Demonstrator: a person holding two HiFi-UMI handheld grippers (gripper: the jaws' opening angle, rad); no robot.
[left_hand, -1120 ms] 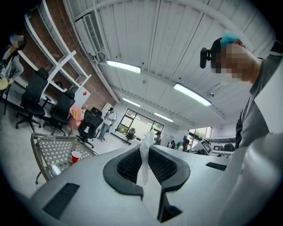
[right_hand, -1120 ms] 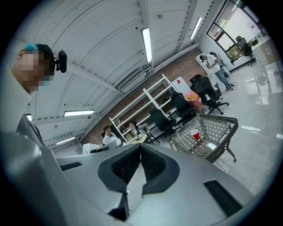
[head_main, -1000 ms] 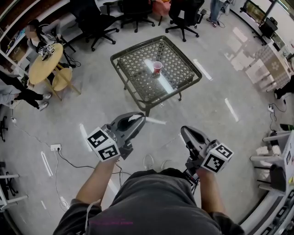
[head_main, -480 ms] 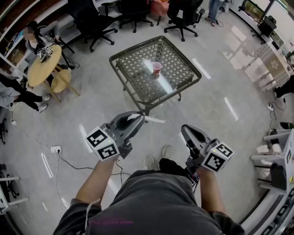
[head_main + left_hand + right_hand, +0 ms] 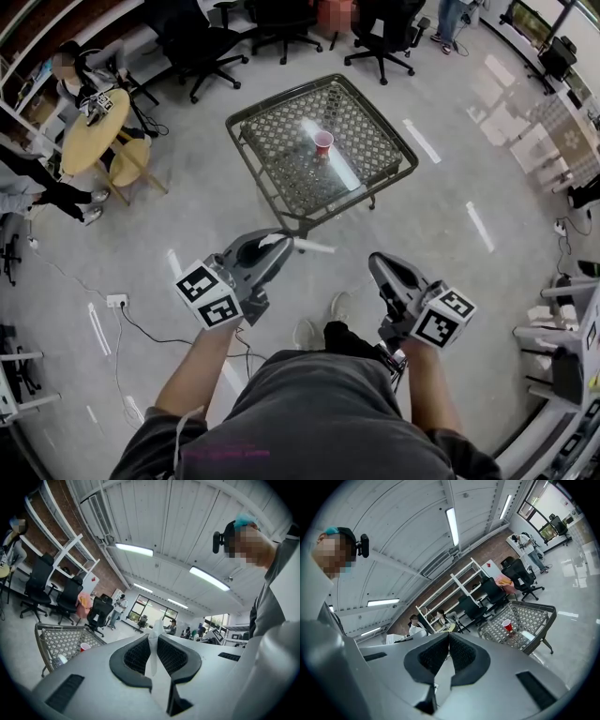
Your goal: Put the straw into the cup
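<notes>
A red cup (image 5: pixel 323 142) stands on a square metal mesh table (image 5: pixel 281 178) well ahead of me on the floor. My left gripper (image 5: pixel 286 242) is shut on a white paper-wrapped straw (image 5: pixel 317 248), which pokes out sideways to the right of the jaws. In the left gripper view the straw (image 5: pixel 152 653) stands pinched between the pads, with the cup (image 5: pixel 85 646) far off at the left. My right gripper (image 5: pixel 375 265) is held beside it, shut and empty. The right gripper view shows the right gripper (image 5: pixel 449 637) with its tips together and the cup (image 5: pixel 506 626) on the table (image 5: pixel 534 613) ahead.
Black office chairs (image 5: pixel 202 47) stand beyond the table. A round wooden table (image 5: pixel 92 131) with a seated person is at the far left. A cable and a socket (image 5: pixel 114 301) lie on the floor at the left. Furniture frames (image 5: pixel 567 347) line the right side.
Both grippers keep their pose and the straw stays pinched. The person has stepped a little forward; a foot has shifted and the table sits slightly further right in the view.
</notes>
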